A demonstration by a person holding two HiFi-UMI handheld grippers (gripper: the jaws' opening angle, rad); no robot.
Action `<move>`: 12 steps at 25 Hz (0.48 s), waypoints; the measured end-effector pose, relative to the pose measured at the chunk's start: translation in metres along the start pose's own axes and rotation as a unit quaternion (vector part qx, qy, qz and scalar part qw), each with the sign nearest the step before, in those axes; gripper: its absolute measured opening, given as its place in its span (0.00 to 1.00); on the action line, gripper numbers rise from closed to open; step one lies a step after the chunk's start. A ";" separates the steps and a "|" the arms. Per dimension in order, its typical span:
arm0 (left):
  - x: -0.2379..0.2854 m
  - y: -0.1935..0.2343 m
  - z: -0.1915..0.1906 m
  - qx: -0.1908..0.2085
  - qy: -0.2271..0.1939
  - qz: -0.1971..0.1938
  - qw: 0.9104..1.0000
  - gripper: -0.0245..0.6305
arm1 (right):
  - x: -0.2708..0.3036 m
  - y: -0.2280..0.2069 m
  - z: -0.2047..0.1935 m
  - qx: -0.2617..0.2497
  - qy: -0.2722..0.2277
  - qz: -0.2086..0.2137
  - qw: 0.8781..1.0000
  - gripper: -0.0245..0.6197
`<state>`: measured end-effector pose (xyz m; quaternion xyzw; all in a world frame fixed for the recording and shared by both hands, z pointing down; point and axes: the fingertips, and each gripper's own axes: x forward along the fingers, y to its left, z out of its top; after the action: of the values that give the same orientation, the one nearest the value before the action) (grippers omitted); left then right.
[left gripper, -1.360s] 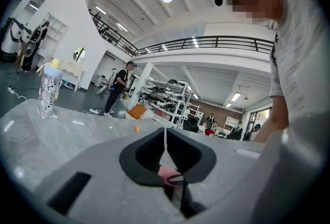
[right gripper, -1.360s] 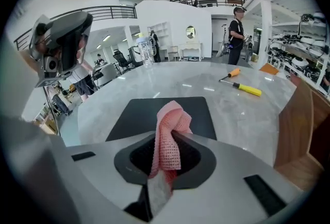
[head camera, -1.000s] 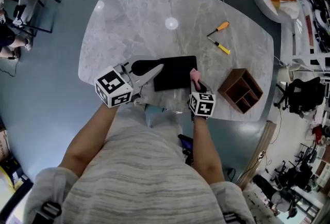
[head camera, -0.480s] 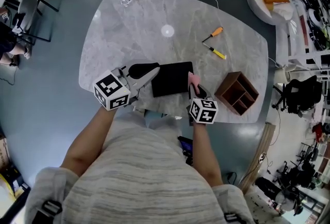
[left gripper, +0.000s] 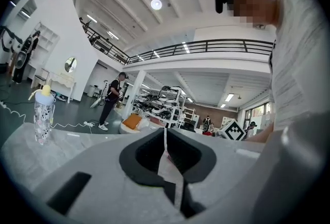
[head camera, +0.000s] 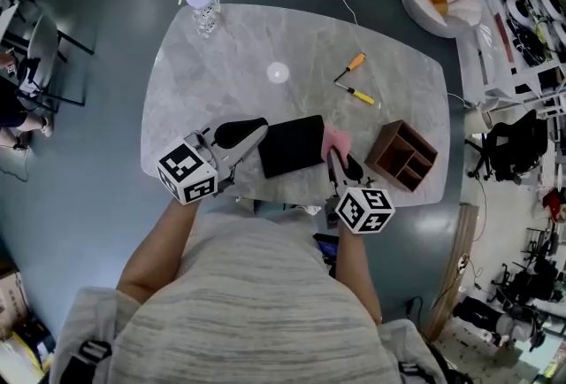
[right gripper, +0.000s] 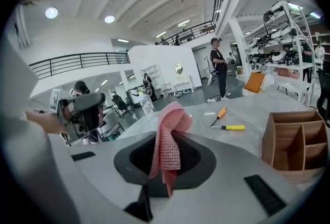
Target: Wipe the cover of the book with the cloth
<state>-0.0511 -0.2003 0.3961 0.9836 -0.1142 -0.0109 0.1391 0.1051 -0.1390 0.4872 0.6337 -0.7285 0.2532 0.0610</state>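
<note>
Grey marble table, book near the front edge

Wide marble table (head camera: 230, 64) with a black book (head camera: 292, 145) lying flat on it. The left gripper (head camera: 259, 127), jaws pressed together, sits at the book's left end. The right gripper (head camera: 334, 152) pinches a pink cloth (head camera: 335, 139) at the book's right edge.

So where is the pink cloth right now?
In the head view the pink cloth is pinched in the right gripper, beside the right edge of the black book, with the wooden organizer further right.
</note>
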 end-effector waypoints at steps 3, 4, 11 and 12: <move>-0.003 -0.011 0.006 0.008 -0.004 -0.012 1.000 0.08 | -0.013 0.020 0.016 0.001 -0.026 0.019 0.999 0.12; -0.004 -0.014 0.007 0.010 -0.005 -0.015 1.000 0.08 | -0.017 0.026 0.020 0.000 -0.035 0.025 0.999 0.12; -0.011 -0.042 0.013 0.012 -0.003 -0.031 0.999 0.08 | -0.045 0.058 0.044 0.000 -0.078 0.058 0.995 0.12; -0.012 -0.045 0.013 0.012 -0.003 -0.034 0.999 0.08 | -0.048 0.063 0.046 0.001 -0.083 0.063 0.995 0.12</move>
<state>-0.0534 -0.1590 0.3710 0.9885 -0.0815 -0.0169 0.1262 0.0653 -0.1127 0.4094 0.6055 -0.7691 0.2038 -0.0158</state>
